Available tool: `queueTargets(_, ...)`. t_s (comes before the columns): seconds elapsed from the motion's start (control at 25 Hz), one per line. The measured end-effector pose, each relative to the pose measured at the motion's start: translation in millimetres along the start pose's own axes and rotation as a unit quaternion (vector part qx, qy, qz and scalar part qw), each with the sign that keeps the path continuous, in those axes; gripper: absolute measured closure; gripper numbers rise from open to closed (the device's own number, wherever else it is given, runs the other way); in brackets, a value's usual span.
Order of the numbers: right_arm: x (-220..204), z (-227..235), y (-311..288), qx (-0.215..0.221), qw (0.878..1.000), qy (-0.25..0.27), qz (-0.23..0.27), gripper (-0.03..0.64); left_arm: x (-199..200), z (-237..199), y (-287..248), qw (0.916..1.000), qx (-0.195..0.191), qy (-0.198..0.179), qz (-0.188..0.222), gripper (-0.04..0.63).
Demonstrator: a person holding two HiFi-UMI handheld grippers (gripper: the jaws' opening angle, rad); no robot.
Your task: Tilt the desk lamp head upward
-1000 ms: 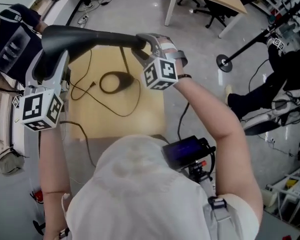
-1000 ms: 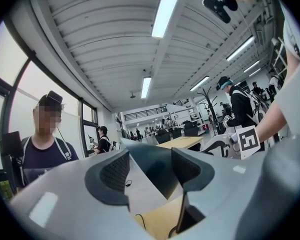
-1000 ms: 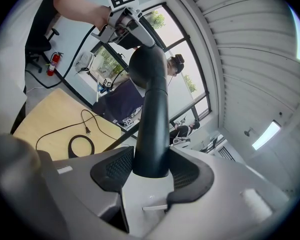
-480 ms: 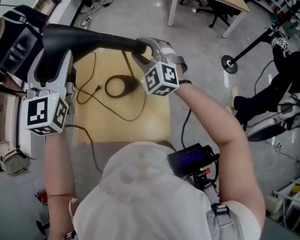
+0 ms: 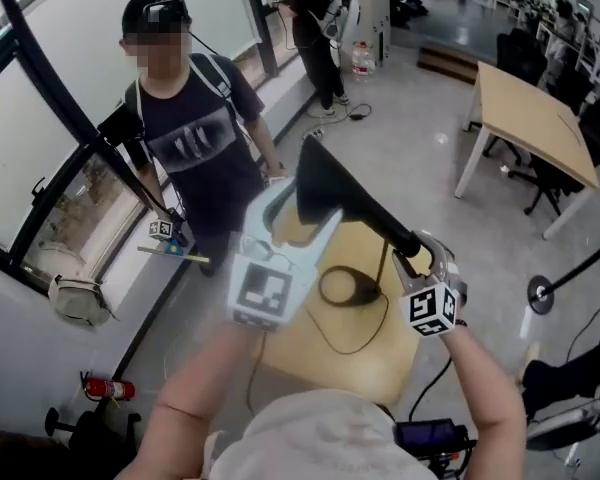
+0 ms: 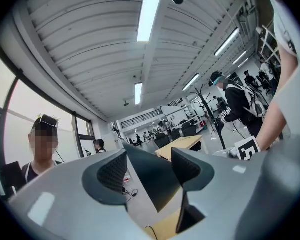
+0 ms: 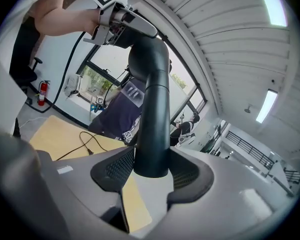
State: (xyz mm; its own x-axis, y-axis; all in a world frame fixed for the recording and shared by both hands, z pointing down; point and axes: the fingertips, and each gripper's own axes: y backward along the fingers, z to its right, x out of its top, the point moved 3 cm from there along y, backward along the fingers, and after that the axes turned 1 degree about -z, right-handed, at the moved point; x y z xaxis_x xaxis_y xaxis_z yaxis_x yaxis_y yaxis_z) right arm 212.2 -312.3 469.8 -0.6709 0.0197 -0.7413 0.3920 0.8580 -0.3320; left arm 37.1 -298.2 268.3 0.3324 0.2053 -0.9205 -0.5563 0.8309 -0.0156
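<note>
- The lamp head [image 5: 325, 190] stood high above the lamp base [image 5: 347, 286], its wide mouth angled up and away from the base. By my reading, the tilt was well under way.
- The left gripper [image 6: 149, 170] had its jaws closed on the head's dark shell above the base. The shell sat wedged between the pads, bearing more plainly on one pad than the other.
- That uneven bite looked like the weak spot. A smooth, tapered shell could slide out, so the squeeze needed to be firm and the lift slow.
- The right gripper [image 7: 152, 171] clamped the lamp arm [image 7: 152, 109] above the base and to its right in the head view. Both pads were against the round tube.
- Its job, as I judged it, was to brace. If the arm was held steady, the swing would happen at the head's joint instead of dragging the whole lamp.
- The base rested on the wooden table [image 5: 365, 363], with a cable [image 7: 87, 143] trailing loose from it. Pulling sideways risked tipping or skating the base, so the force was best aimed upward along the hinge's arc.
- A bystander [image 5: 195, 138] stood beyond the base near the window, well apart from the lamp.
</note>
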Motion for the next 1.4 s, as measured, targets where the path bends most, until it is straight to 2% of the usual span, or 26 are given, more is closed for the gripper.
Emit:
queueTargets(0.16,17,-11,-14,0.003,1.000,-0.016,0.019,0.391,5,-12,9,0.9998,0.011,-0.010,0.013,0.330)
queueTargets(0.44,18,-6,-20,0.011,0.999,-0.033,0.030,0.391,16,-9,0,0.9993,0.016,-0.029,0.018,0.328)
queueTargets(1.0,23,-13,-29,0.019,0.998,-0.054,0.039,0.394,21,-9,1,0.9992,0.015,-0.035,0.014,0.318)
queueTargets(1.28,19,-11,-25,0.028,0.998,-0.033,0.045,0.391,21,-8,4,0.9995,0.006,-0.011,0.027,0.322)
queueTargets(1.4,19,-9,-19,0.034,0.997,-0.024,0.062,0.385,16,-5,12,0.9993,0.008,0.004,0.036,0.330)
